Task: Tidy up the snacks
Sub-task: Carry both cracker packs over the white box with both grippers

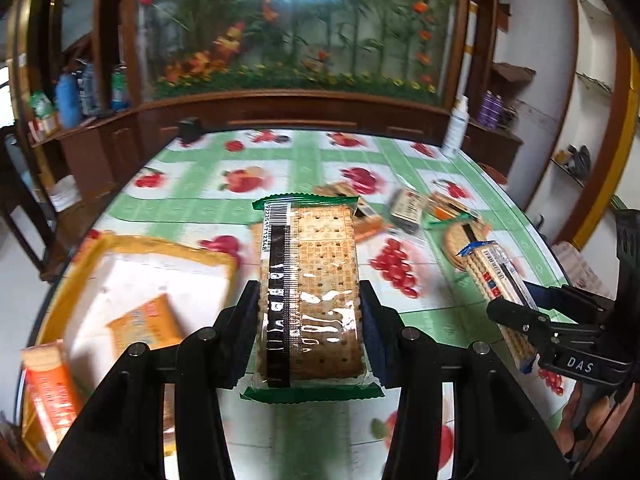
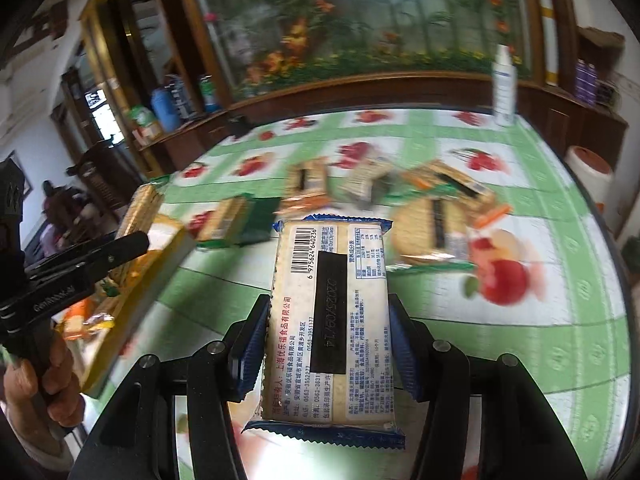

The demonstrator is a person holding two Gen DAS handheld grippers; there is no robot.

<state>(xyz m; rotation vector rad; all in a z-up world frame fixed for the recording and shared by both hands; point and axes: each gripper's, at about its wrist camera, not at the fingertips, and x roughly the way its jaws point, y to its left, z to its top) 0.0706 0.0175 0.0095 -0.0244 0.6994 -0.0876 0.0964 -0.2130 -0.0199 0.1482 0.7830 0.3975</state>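
Observation:
My left gripper (image 1: 308, 300) is shut on a green-edged cracker pack (image 1: 310, 280) and holds it above the table, just right of a yellow-rimmed box (image 1: 132, 248). Orange snack packs (image 1: 146, 324) lie in the box. My right gripper (image 2: 328, 320) is shut on a blue-edged cracker pack (image 2: 330, 320) with its label side up. It also shows in the left wrist view (image 1: 516, 308) at the right, holding that pack (image 1: 496, 280). In the right wrist view the left gripper (image 2: 116, 256) is at the left over the box (image 2: 152, 276). Several more cracker packs (image 2: 432, 224) lie across the table's middle.
The table wears a green and white fruit-print cloth (image 1: 200, 192). A white bottle (image 1: 456, 128) stands at its far right edge and a small black object (image 1: 188, 130) at its far left. A wooden cabinet with a flower picture (image 1: 296, 40) is behind.

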